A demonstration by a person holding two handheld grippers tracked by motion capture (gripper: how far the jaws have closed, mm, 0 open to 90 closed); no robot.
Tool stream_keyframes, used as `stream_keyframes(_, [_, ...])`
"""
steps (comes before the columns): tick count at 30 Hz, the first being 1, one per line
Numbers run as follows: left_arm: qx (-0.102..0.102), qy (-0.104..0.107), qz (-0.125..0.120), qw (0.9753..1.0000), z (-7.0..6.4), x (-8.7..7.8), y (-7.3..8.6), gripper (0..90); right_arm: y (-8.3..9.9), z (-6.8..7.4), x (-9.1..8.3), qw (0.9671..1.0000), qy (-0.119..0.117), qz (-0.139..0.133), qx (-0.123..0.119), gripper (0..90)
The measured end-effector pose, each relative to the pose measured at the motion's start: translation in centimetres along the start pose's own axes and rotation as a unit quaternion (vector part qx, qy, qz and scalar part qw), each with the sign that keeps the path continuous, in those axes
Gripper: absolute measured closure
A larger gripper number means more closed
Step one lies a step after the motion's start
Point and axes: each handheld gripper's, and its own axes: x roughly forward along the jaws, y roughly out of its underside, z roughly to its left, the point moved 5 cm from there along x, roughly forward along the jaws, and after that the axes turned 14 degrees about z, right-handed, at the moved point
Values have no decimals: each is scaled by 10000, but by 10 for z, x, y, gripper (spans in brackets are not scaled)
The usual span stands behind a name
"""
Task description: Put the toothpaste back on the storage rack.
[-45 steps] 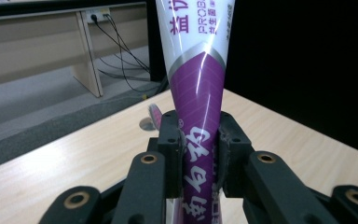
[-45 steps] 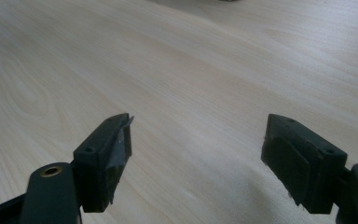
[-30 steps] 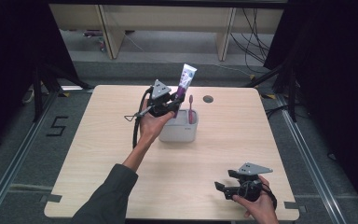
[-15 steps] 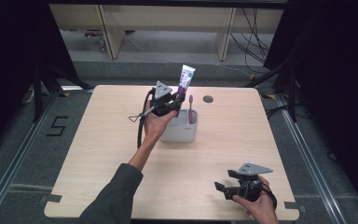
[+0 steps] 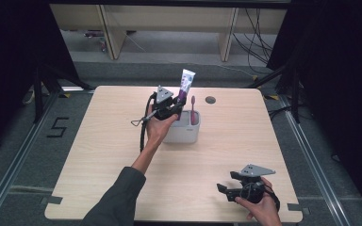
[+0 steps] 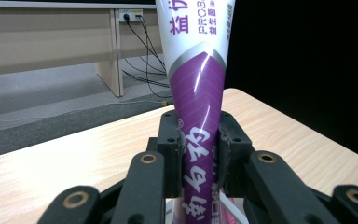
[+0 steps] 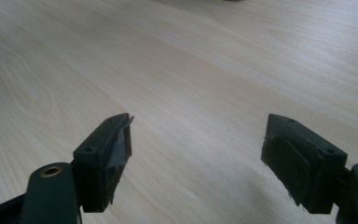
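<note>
Currently the left gripper (image 5: 173,106) clamps the toothpaste tube (image 6: 199,100) upright over the holder (image 5: 183,133). Right gripper (image 7: 198,163) fingers idle open above the table (image 5: 245,122). Next: lower tube straight in.

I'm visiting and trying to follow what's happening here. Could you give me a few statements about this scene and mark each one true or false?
1. The left gripper has its jaws shut on a purple and white toothpaste tube. True.
2. The right gripper is holding a toothbrush. False: its jaws are open with nothing between them, low over the table.
3. A pink toothbrush stands in the grey holder. True.
4. The holder sits at the table's front right corner. False: it sits toward the far middle; the right gripper is near the front right.
5. The toothpaste tube lies flat on the table. False: it is held upright above the holder.
</note>
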Motion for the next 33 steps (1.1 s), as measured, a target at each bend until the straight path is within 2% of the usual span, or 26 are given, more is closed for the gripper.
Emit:
stream_keyframes(5, [3, -17, 6, 10000, 1, 2, 4, 737, 0, 0, 0, 10000, 8, 3, -2, 248])
stream_keyframes(6, [-9, 3, 8, 10000, 1, 2, 5, 736, 0, 2, 1, 9999, -72, 18, 112, 248])
stream_keyframes(7, [-1, -13, 12, 10000, 2, 2, 6, 736, 0, 0, 0, 10000, 3, 3, -3, 248])
stream_keyframes(9, [-42, -13, 22, 10000, 3, 4, 8, 736, 0, 2, 0, 9999, -72, 16, 112, 248])
stream_keyframes(13, [3, -19, 71, 10000, 2, 5, 12, 736, 0, 1, 0, 10000, -22, 8, 30, 248])
stream_keyframes(15, [-27, -15, 74, 10000, 2, 6, 14, 735, 0, 2, 0, 9999, -70, 19, 111, 248])
stream_keyframes(19, [1, -3, 104, 9999, 2, 8, 16, 735, 0, 3, 1, 9999, -113, -9, 112, 248])
stream_keyframes(21, [38, -30, 130, 9999, 2, 8, 17, 735, 0, 1, 1, 10000, -35, -40, 5, 248])
stream_keyframes(22, [53, -35, 136, 9999, 1, 8, 18, 735, 0, 2, 1, 9999, -99, -22, 88, 248])
stream_keyframes(33, [-22, -1, 170, 9999, 4, 12, 29, 733, 0, 2, 1, 10000, -62, -16, 32, 249])
